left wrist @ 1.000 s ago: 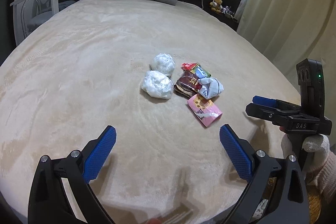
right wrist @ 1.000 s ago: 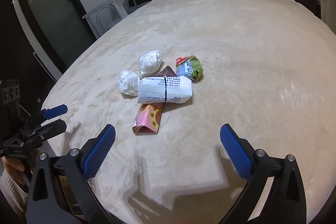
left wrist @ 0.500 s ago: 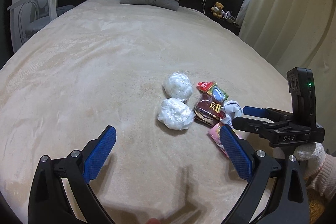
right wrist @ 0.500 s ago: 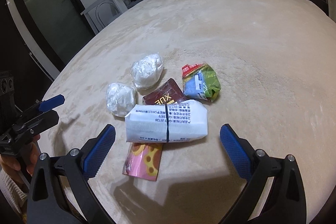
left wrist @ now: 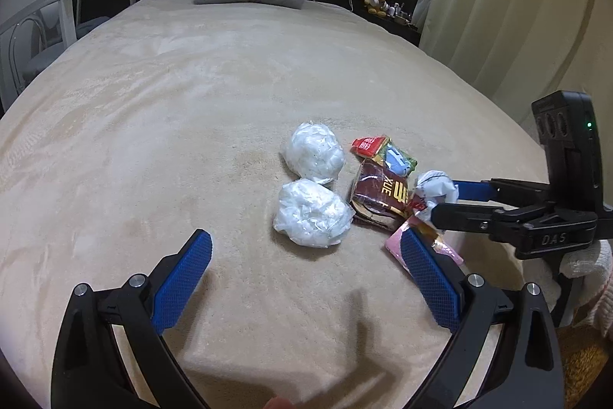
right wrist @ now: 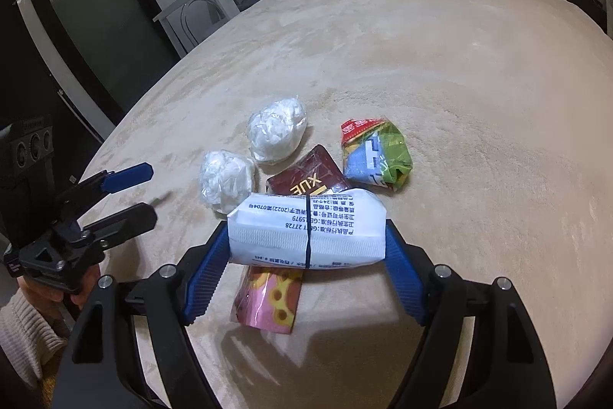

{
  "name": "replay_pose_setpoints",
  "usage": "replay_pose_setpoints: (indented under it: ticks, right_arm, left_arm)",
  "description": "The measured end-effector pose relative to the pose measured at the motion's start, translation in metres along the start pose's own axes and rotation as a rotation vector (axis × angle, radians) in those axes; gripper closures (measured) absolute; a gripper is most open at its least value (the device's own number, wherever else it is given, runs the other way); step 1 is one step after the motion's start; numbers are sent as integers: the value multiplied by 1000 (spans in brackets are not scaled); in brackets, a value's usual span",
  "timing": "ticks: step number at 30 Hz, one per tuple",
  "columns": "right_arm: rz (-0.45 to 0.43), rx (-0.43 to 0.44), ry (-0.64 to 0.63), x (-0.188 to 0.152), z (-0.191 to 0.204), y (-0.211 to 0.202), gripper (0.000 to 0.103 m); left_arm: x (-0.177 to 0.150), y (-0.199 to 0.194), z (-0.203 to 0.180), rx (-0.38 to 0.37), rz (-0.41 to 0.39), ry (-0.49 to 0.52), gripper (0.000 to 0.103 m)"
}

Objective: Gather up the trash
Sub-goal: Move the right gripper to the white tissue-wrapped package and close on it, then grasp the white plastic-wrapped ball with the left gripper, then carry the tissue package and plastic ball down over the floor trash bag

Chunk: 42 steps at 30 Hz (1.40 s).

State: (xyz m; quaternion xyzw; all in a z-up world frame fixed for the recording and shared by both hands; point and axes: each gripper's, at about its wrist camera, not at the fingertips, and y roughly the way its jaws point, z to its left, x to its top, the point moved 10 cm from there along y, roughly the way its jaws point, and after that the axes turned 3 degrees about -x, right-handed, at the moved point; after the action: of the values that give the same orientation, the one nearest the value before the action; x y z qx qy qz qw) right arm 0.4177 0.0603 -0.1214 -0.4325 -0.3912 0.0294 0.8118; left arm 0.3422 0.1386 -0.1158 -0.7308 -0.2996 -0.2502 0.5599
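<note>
While the right gripper [right wrist: 306, 248] has just been closing, its blue pads now pinch both ends of the white tissue pack [right wrist: 306, 229] on the beige bed [right wrist: 459, 83]. Behind the pack: maroon wrapper [right wrist: 310, 175], green-blue wrapper [right wrist: 377, 156], two white plastic wads [right wrist: 276, 129] [right wrist: 226, 179]. Under the pack's near edge: pink wrapper [right wrist: 268, 298]. Left gripper [left wrist: 302, 278] hovers left of the pack, fingers spread wide, nothing between them.
</note>
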Motion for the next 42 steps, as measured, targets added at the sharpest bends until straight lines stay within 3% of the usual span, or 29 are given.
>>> replay_pose_setpoints:
  ticks: [6,14,19,20,22,32,42]
  right_arm:
    - [-33,12,28,-1,-8,-22,27]
    - [-65,19,41,0,-17,-44,27]
    - [-73,25,41,0,-22,-50,27]
    - [-75,25,42,0,-23,-51,27]
    - [-80,26,45,0,-24,-54,27]
    - [-112,6,79,-4,-37,-72,27]
    - [-171,-14,104,-20,-33,-106,27]
  left_arm:
    - [9,12,1,-47,-15,-22,7]
    - [13,40,-7,-30,19,-5,8]
    - [2,62,-7,10,91,7,31]
    - [0,64,-7,19,99,5,42]
    - [0,66,-6,34,105,4,49]
    - [6,42,-7,49,49,-36,51]
    - [13,-21,-40,8,-85,-78,51]
